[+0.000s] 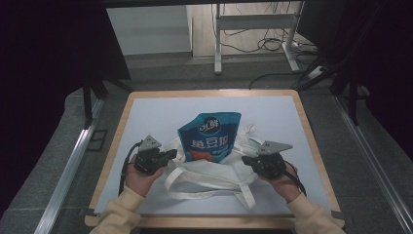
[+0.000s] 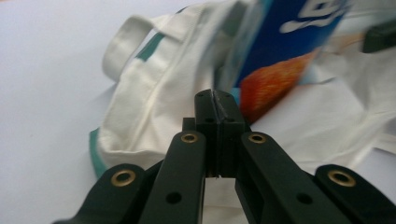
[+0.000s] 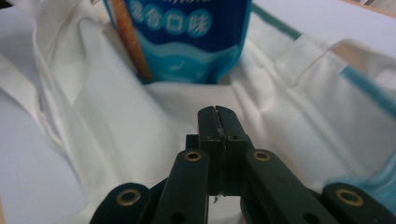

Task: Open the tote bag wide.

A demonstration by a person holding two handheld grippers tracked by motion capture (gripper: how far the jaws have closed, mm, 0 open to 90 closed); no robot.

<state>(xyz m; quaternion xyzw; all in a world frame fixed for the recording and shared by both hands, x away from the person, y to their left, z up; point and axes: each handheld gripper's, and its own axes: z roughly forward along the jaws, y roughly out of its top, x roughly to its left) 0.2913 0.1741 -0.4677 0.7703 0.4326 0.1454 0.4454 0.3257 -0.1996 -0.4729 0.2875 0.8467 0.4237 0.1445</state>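
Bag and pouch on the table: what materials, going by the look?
Tote bag: looks like woven cotton or canvas, off-white and matte; soft folds, stitched seams and flat fabric handles point that way. Snack pouch: likely printed plastic or foil laminate, blue and glossy; light sheen and crisp creases suggest film, though the exact layer is unclear.

The lower part of the blue snack pouch (image 1: pixel 210 136) is hidden inside the white cloth bag (image 1: pixel 214 171). In the left gripper view the pouch (image 2: pixel 285 51) is blurred and cut off by the top edge, its lettering unreadable. In the right gripper view the top edge crops the pouch (image 3: pixel 187 42), and the bag (image 3: pixel 327 93) blurs toward the right. Whether cloth sits between either pair of jaws cannot be told.
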